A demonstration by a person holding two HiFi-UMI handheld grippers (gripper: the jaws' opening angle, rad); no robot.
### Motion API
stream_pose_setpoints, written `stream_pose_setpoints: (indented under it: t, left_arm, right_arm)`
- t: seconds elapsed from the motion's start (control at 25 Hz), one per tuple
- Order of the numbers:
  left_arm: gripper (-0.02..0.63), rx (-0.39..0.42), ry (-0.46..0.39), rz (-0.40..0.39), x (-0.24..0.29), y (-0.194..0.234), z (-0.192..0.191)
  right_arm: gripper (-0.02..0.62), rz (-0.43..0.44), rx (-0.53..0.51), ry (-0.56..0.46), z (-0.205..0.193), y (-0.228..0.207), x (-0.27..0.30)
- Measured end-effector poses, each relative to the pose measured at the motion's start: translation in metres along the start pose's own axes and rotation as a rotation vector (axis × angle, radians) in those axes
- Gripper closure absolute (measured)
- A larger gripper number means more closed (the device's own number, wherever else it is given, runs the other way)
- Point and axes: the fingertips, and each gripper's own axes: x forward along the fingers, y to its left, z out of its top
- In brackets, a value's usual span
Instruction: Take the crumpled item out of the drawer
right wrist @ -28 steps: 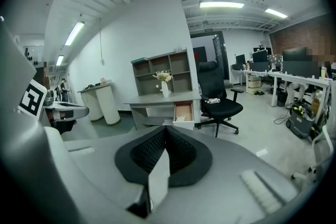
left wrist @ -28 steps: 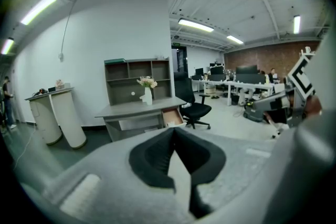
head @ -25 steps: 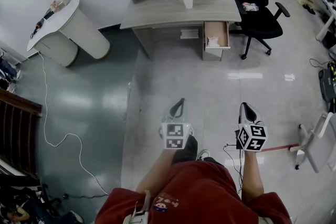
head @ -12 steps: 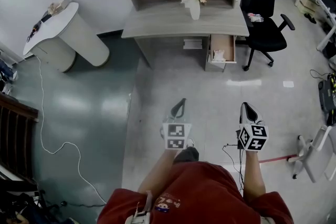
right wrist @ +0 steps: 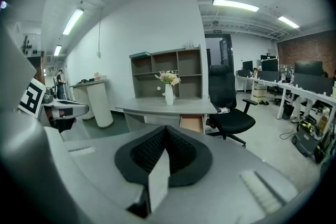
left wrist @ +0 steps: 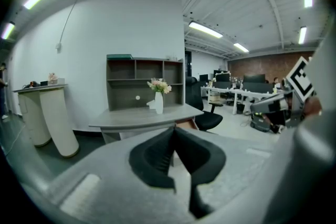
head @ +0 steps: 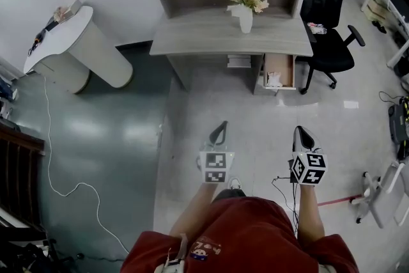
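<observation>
Glossy pale floor (head: 211,105) with bright reflections mid-frame; matt grey wood-grain desk (head: 211,38) above; white paper-like crumpled item (head: 273,79) in tan wooden drawer (head: 280,62).

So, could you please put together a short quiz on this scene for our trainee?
1. True or false: the drawer under the desk stands open, with the crumpled item lying inside it.
2. What stands on the desk top? A) a vase of flowers B) a laptop C) a stack of boxes
3. Fill in: the left gripper and the right gripper are both ___, with nothing between their jaws.
Key: 1 true; 2 A; 3 shut.
</observation>
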Motion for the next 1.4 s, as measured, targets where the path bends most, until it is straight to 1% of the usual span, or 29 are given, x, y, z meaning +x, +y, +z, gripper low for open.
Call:
stream_pose_setpoints:
  t: [0.24, 0.48, 0.6, 0.88, 1.16, 1.28, 1.4]
  left_arm:
    - [0.611, 0.005, -0.003, -0.016, 0.023, 0.03, 0.008]
    - [0.611, 0.007, 0.01, -0.018, 0.034, 0.044, 0.006]
    - [0.611, 0.01, 0.02, -0.011, 0.046, 0.048, 0.005]
    - [0.611, 0.017, 0.02, -0.006, 0.087, 0.043, 0.014]
    - [0.611, 0.004, 0.035, 0.022, 0.149, 0.036, 0.031]
    - [0.611, -0.002, 0.013, 0.029, 0.179, 0.027, 0.049]
    - [0.611, 0.006, 0.015, 0.031, 0.208, 0.016, 0.058]
  right_arm:
    - [0.595, -0.01, 0.004, -0.002, 0.014, 0.012, 0.032]
    - [0.595, -0.008, 0.026, 0.009, 0.01, 0.02, 0.051]
    - [0.595, -0.006, 0.031, 0.011, 0.011, 0.013, 0.062]
    - [0.595, 0.008, 0.045, 0.012, 0.019, -0.017, 0.101]
    - [0.595, 0.022, 0.064, 0.005, 0.048, -0.07, 0.145]
    - [0.595, 0.027, 0.067, 0.0, 0.061, -0.096, 0.163]
    - [0.595, 0.038, 0.077, -0.002, 0.071, -0.12, 0.178]
